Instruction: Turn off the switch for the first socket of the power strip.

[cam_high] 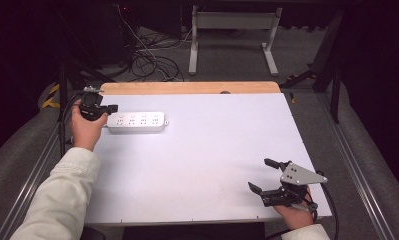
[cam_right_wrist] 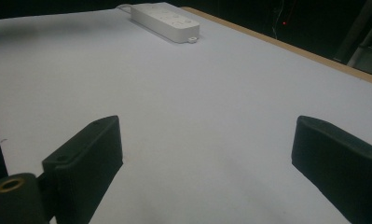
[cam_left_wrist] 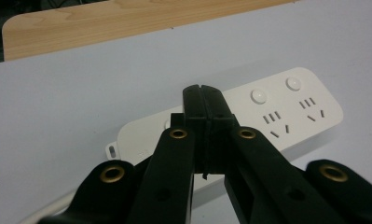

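at the far left of the table [cam_high: 197, 165], the left gripper [cam_high: 112, 108] is held low with its jaws pressed together, right over the white power strip [cam_high: 137, 122]. near the front right corner, the right gripper [cam_high: 263, 175] is held with jaws wide apart. no writing can be read.

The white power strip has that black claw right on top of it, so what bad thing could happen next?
The left gripper, jaws shut, hangs over the left end of the power strip. Pushing down there might skid the strip along the smooth white table, or tip its far end up. It lies near the table's left edge, so a sideways nudge could send it off. The right gripper sits open, far away, too distant to steady it.
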The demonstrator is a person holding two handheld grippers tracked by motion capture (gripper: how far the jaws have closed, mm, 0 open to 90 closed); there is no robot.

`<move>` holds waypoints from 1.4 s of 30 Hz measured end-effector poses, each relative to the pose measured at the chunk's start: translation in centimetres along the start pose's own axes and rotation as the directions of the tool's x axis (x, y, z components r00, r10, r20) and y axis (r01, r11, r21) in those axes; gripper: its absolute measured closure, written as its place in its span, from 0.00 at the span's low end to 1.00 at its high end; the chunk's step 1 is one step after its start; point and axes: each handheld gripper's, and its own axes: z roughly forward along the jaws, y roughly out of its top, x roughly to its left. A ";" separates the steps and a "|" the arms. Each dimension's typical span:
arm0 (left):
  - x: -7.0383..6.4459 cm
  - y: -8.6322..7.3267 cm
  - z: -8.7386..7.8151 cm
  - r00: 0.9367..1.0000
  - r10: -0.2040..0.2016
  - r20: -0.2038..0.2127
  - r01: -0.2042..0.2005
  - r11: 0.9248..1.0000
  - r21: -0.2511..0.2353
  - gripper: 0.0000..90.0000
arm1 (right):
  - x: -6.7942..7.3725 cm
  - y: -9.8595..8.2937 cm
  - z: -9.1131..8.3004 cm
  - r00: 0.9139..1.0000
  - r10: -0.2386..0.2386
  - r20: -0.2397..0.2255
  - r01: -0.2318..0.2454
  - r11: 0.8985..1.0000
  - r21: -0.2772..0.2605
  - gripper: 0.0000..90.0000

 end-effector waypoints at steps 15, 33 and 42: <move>-0.4 -0.4 2.2 0.991 0.074 -0.109 -0.071 0.997 0.029 1.00 | 0.0 0.0 -0.1 1.000 0.001 -0.003 -0.001 1.000 -0.004 0.10; -0.2 -0.9 4.6 0.994 0.034 -0.105 -0.028 0.998 0.060 1.00 | -0.3 -0.2 0.1 1.000 0.022 -0.021 -0.022 1.000 -0.004 0.10; -0.2 -0.9 4.7 0.993 0.039 -0.113 -0.032 0.997 0.067 1.00 | -0.3 -0.3 0.1 0.999 0.026 -0.026 -0.026 1.000 -0.005 0.10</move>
